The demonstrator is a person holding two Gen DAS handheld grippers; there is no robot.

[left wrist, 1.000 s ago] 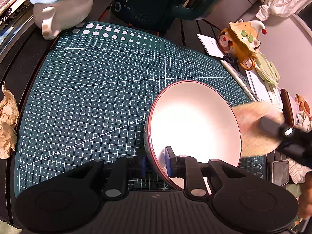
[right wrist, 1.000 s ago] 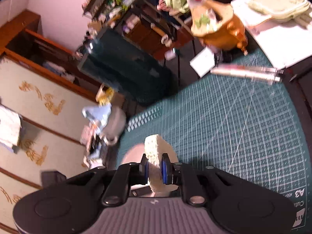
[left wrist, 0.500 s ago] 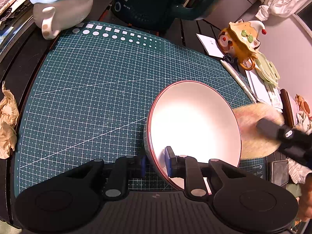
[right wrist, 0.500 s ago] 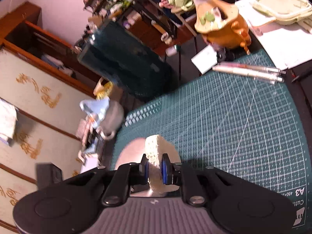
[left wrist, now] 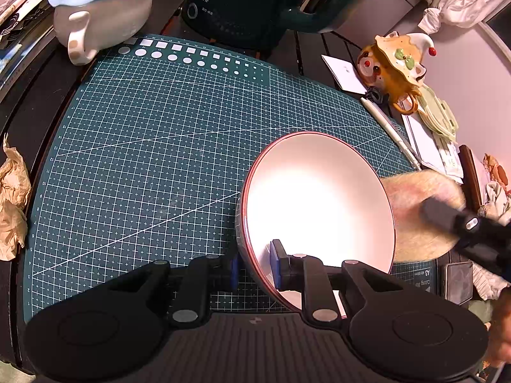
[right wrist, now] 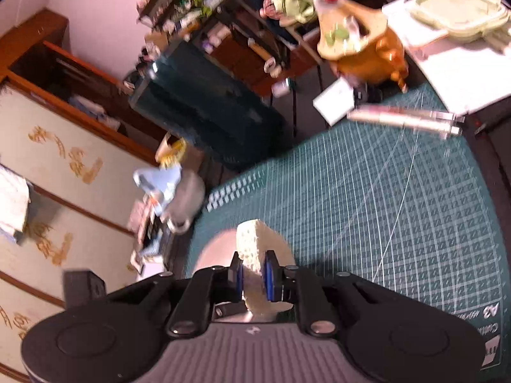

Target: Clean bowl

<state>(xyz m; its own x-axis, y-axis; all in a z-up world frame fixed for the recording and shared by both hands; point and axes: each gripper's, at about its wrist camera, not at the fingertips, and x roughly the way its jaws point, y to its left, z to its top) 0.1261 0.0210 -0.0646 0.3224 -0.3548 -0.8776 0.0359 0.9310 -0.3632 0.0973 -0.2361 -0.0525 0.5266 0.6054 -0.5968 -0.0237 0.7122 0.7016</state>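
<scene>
A white bowl [left wrist: 316, 201] with a red rim stands tilted on its edge over the green cutting mat [left wrist: 153, 146]. My left gripper [left wrist: 254, 266] is shut on the bowl's near rim, one pad inside and one outside. In the left wrist view a pale sponge [left wrist: 418, 214] hangs blurred just right of the bowl, behind its rim, carried by the dark right gripper. In the right wrist view my right gripper [right wrist: 252, 276] is shut on that sponge [right wrist: 254, 249], with the bowl [right wrist: 217, 249] a blurred pale shape just behind it.
A grey mug with a blue lid [left wrist: 99, 9] and a dark kettle [left wrist: 242, 3] stand at the mat's far edge. An orange bear mug [left wrist: 392, 70], pens [left wrist: 389, 131], papers and a green lid lie to the right. Crumpled brown paper [left wrist: 12, 204] sits at the left.
The sponge has shifted a little beside the bowl's right rim, and the right wrist view has swung slightly. The bowl and my left gripper have kept still.
</scene>
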